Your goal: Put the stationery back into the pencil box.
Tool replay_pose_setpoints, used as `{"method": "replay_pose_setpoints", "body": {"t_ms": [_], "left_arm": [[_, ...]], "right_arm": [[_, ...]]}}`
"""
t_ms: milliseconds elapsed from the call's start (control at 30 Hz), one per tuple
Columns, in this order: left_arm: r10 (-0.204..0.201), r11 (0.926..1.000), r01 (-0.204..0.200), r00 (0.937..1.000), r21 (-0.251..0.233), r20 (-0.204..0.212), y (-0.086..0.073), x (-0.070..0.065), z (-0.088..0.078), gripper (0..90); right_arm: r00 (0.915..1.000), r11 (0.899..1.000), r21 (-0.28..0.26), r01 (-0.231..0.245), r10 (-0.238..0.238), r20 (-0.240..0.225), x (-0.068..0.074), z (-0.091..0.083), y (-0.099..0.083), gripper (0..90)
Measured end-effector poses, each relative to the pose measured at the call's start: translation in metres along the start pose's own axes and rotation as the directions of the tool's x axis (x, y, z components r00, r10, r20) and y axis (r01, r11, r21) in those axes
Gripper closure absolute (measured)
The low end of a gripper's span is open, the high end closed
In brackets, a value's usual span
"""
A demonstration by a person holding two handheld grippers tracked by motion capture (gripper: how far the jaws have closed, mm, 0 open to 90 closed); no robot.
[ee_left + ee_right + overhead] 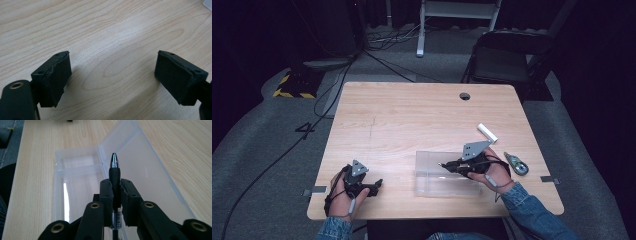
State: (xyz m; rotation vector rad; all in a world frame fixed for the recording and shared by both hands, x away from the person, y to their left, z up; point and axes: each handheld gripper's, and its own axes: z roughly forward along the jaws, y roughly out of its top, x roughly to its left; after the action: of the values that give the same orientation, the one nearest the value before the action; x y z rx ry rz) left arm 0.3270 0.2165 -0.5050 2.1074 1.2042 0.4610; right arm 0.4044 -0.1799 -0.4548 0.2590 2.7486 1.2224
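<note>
Over the open clear plastic case (pixel 82 170) at five o'clock on the desk (pixel 412 115), my right hand-held gripper (pixel 115 186) clamps a black pen (pixel 114 170), while my left hand-held gripper (pixel 112 75) rests at seven o'clock, jaws apart.

We hold the left hand-held gripper (pixel 374 186) low and level, its jaws spread wide apart with nothing between them. Well off to its right, the right hand-held gripper (pixel 115 187) points leftward toward it, jaws clamped tight, our right hand (pixel 493 175) gripping behind.
</note>
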Motion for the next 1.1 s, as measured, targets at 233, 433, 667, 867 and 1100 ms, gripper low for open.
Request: {"method": "replay_pose_setpoints", "body": {"t_ms": [233,433,667,867,1100], "left_arm": [[0.000,1.0000,0.000,1.0000,0.000,0.000,0.000,0.000,0.000,14.3],[0.000,1.0000,0.000,1.0000,0.000,0.000,0.000,0.000,0.000,14.3],[0.000,1.0000,0.000,1.0000,0.000,0.000,0.000,0.000,0.000,14.3],[0.000,1.0000,0.000,1.0000,0.000,0.000,0.000,0.000,0.000,14.3],[0.000,1.0000,0.000,1.0000,0.000,0.000,0.000,0.000,0.000,14.3]], "right_arm": [[0.9994,0.999,0.023,0.031,-0.031,-0.013,0.002,0.003,-0.001,80.4],[0.9992,0.999,0.039,0.028,-0.027,-0.028,0.005,0.007,-0.001,80.4],[0.9984,0.996,0.077,0.044,-0.041,-0.038,0.009,0.017,-0.001,80.4],[0.9975,0.993,0.101,0.061,-0.057,-0.042,0.013,0.023,-0.002,80.4],[0.9969,0.991,0.108,0.075,-0.072,-0.033,0.014,0.026,-0.002,80.3]]}}
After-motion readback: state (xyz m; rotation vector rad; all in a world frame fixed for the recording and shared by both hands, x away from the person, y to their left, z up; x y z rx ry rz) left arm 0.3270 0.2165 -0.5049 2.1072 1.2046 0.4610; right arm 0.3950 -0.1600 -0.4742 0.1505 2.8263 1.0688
